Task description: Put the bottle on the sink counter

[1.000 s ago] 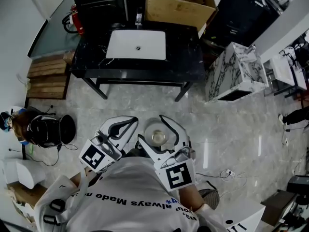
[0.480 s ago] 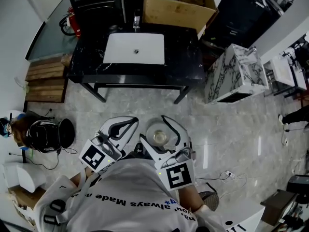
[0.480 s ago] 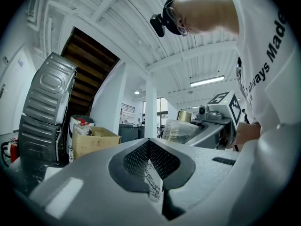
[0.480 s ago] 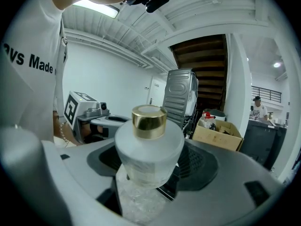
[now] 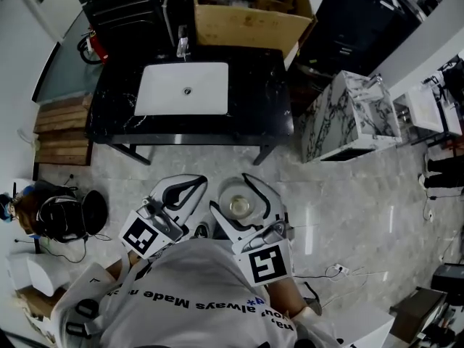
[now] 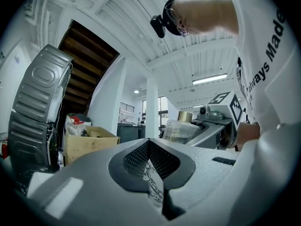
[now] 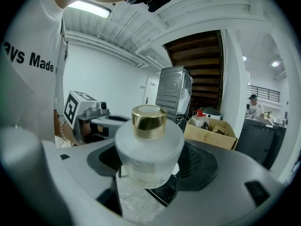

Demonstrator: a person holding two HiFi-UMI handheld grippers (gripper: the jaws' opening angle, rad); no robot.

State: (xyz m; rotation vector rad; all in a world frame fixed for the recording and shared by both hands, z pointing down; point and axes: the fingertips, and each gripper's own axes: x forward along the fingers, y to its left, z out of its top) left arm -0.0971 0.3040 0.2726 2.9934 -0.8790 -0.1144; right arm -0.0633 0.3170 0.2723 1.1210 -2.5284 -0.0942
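Looking down from the head view, I hold the bottle [image 5: 237, 207] in my right tool [image 5: 233, 194], well apart from the sink table [image 5: 275, 85], with only floor [image 5: 348, 194] between. The left gripper view shows my left tool [image 6: 149, 147] pressed together, empty. The right gripper view shows jaws pinching the bottle upright so nothing spills.

The basin [image 5: 181, 89] is set in the left half of the sink counter [image 5: 272, 85], with the faucet [image 5: 183, 47] at the counter's back edge behind it. A cardboard box [image 5: 246, 22] stands behind the back right corner. A marbled cabinet [image 5: 348, 114] stands off the right edge and stacked wooden boards [image 5: 61, 125] off the left. Before the front edge, well apart, the bottle [image 5: 238, 207] sits between the right gripper [image 5: 235, 198]'s jaws, the left gripper [image 5: 190, 187] just beside it on its left.
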